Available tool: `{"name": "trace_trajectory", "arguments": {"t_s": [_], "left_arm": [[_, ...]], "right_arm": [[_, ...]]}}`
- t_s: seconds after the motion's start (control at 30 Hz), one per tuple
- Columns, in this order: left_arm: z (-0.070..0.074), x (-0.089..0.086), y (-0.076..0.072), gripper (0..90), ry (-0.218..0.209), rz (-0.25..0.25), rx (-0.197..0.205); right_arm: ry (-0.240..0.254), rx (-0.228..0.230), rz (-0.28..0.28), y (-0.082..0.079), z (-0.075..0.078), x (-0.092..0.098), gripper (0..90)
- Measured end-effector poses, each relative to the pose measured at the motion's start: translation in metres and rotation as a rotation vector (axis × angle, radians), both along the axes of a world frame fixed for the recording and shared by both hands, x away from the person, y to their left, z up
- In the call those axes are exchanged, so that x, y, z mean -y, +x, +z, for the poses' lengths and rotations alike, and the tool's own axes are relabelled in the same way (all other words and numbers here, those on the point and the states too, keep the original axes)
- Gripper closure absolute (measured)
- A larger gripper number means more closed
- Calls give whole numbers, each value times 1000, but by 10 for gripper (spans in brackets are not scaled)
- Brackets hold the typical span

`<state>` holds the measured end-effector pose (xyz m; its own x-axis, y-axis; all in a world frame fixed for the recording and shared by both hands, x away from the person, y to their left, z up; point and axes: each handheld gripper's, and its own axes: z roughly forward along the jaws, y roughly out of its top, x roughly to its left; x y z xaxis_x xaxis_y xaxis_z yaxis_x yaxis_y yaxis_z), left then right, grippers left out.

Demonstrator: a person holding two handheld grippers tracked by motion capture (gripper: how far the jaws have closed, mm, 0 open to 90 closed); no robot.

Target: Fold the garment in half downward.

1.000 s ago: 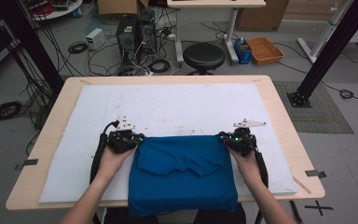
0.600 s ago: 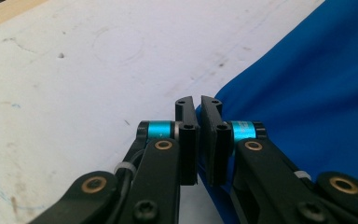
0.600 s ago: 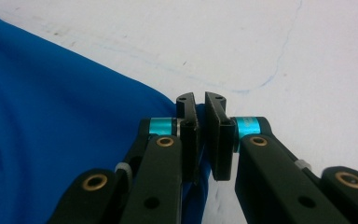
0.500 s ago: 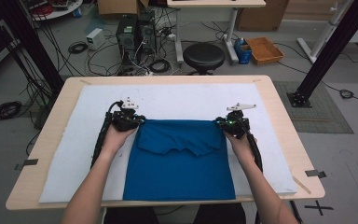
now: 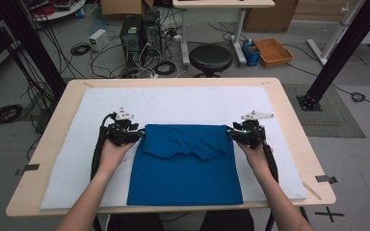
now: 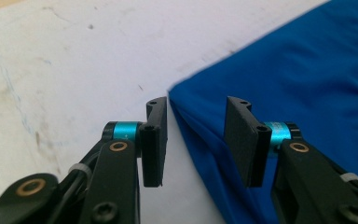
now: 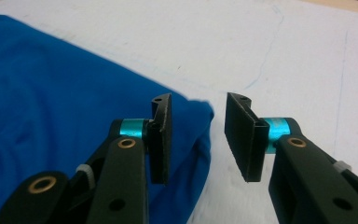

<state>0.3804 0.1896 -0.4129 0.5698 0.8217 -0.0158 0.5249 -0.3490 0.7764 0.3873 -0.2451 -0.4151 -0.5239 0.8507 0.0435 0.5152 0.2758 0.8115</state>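
- A blue cloth (image 5: pixel 185 168) lies folded on the white mat (image 5: pixel 183 103) that covers the wooden worktop (image 5: pixel 289 110), in the lower centre of the high view; its top flap is turned down over the rest.
- The left gripper (image 5: pixel 137 134) sits at the cloth's upper left corner. In the left gripper view its fingers (image 6: pixel 156 140) stand apart, with the corner of the cloth (image 6: pixel 284 93) between them, not pinched.
- The right gripper (image 5: pixel 232 133) sits at the upper right corner. In the right gripper view its fingers (image 7: pixel 161 140) are spread apart over the cloth's edge (image 7: pixel 74 116), the mat (image 7: pixel 284 51) beyond.
- A black stool (image 5: pixel 210 57) stands on the floor past the worktop's far edge.
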Motion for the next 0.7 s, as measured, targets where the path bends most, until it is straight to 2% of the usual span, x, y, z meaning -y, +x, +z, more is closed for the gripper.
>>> {"name": "trace_trajectory", "arguments": {"t_s": [0.13,0.27,0.37,0.43,0.57,0.7], "left_arm": [[-5,3,-21,598,-14,6,-45],[-14,8,-31,605,-5,15,-89],[-20,11,-32,605,-8,29,-115],[-22,12,-31,615,-9,38,-122],[-23,13,-29,662,-20,44,-138],[-24,14,-28,728,-12,35,-141]], "right_arm": [[4,8,4,-18,-3,6,619],[16,-10,8,-33,-6,6,619],[1,-15,-3,-41,-9,4,608],[9,-37,-7,-43,-13,4,606],[6,-64,2,-44,-17,-1,607],[-1,-93,18,-42,-22,-8,610]]}}
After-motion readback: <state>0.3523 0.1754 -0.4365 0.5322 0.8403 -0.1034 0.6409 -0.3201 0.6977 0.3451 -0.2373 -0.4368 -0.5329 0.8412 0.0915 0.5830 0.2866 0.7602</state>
